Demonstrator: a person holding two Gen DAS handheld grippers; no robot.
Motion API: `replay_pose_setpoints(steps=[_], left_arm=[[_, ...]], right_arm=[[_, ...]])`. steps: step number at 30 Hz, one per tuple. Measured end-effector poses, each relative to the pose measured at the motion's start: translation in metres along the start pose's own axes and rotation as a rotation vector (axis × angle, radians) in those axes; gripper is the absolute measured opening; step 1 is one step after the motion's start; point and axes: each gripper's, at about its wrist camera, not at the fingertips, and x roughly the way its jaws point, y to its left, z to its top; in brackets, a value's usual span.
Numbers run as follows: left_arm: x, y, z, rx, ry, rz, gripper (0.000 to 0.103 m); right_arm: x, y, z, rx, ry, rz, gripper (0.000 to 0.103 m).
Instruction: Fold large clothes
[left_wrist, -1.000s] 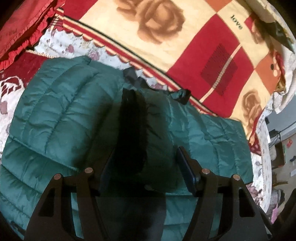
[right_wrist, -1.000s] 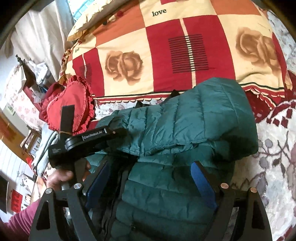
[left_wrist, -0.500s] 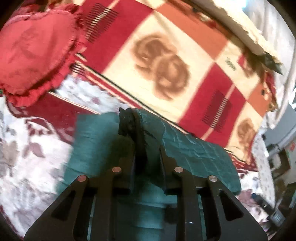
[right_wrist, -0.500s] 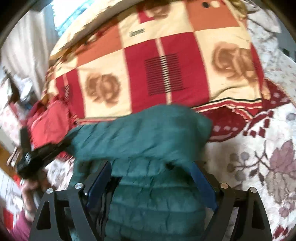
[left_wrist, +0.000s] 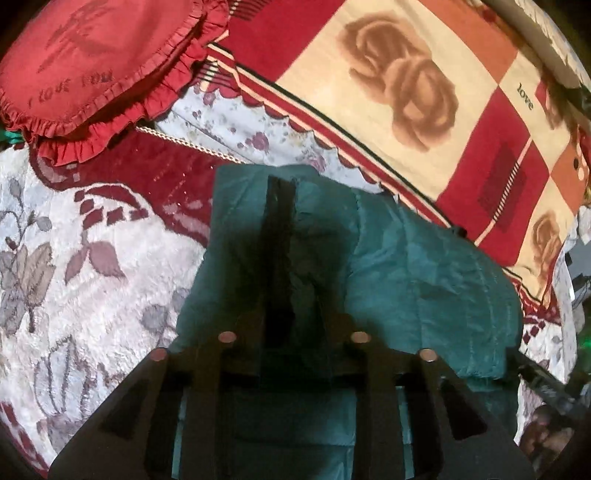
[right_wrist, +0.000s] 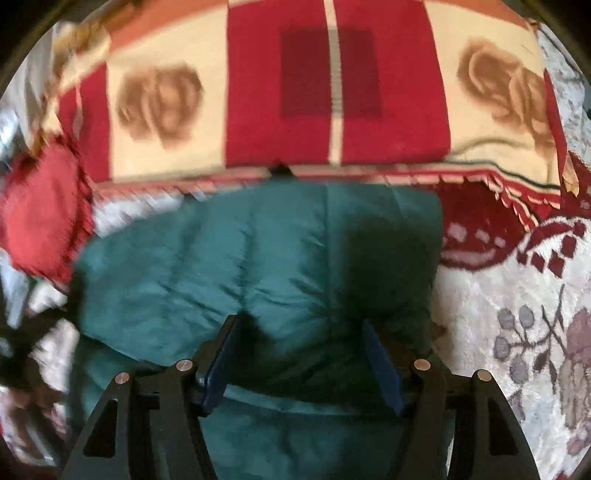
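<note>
A large teal quilted puffer jacket lies on a bed, partly folded over itself. My left gripper is shut on a bunched edge of the jacket with a dark trim strip running up between its jaws. The jacket fills the middle of the right wrist view. My right gripper has its blue-padded jaws closed in on a thick fold of the jacket and holds it. The view is motion-blurred.
A red, cream and orange rose-patterned blanket lies beyond the jacket. A red frilled heart cushion sits at the far left. The bed cover is white and maroon with flowers. The other hand and gripper show at the left.
Both grippers closed from open onto the jacket. Both have carried the jacket's edge up and over toward the blanket, with the views tilting toward the head of the bed.
</note>
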Motion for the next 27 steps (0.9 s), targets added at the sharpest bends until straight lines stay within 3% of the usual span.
replay_pose_setpoints(steps=[3,5,7,12,19,27], left_arm=[[-0.009,0.006,0.003,-0.029,0.006,0.000,0.035],[-0.022,0.008,0.007,-0.045,-0.028,0.016,0.042],[-0.038,0.008,0.011,-0.047,-0.081,0.025,0.043],[-0.053,-0.016,0.017,0.021,-0.145,0.035,0.046],[-0.017,-0.042,0.010,0.100,-0.123,0.105,0.046],[0.021,-0.042,0.000,0.169,-0.101,0.183,0.046]], right_arm=[[-0.009,-0.004,-0.001,0.004,0.001,0.000,0.066],[-0.025,-0.004,0.001,0.015,-0.028,0.022,0.066],[-0.043,0.000,0.004,0.014,-0.079,0.042,0.066],[-0.062,0.021,0.016,0.000,-0.145,0.102,0.066],[-0.028,0.049,0.026,-0.017,-0.119,0.090,0.066],[0.018,0.055,0.025,-0.055,-0.079,0.040,0.067]])
